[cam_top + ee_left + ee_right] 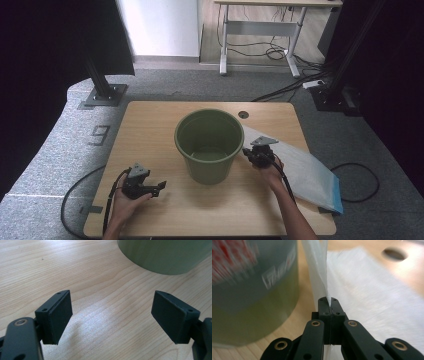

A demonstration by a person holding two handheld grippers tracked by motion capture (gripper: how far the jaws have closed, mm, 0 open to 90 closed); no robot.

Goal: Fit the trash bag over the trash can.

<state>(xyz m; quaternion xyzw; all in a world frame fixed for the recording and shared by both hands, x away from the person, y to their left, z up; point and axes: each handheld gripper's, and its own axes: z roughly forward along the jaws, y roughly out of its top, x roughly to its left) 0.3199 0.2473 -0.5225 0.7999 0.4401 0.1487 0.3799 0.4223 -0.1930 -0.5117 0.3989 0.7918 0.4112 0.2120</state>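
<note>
1. The right gripper (329, 305), held low beside the green bucket (209, 145), pinches the white plastic bag (318, 270); the film rises from its closed jaws.
2. The left gripper (112, 315) rests level on the table (75, 270), jaws wide and empty, with the bucket ahead of them.

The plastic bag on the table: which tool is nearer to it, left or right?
Right. The right tool is shut on an edge of the plastic bag. The left tool stands open on the far side of the green bucket.
</note>
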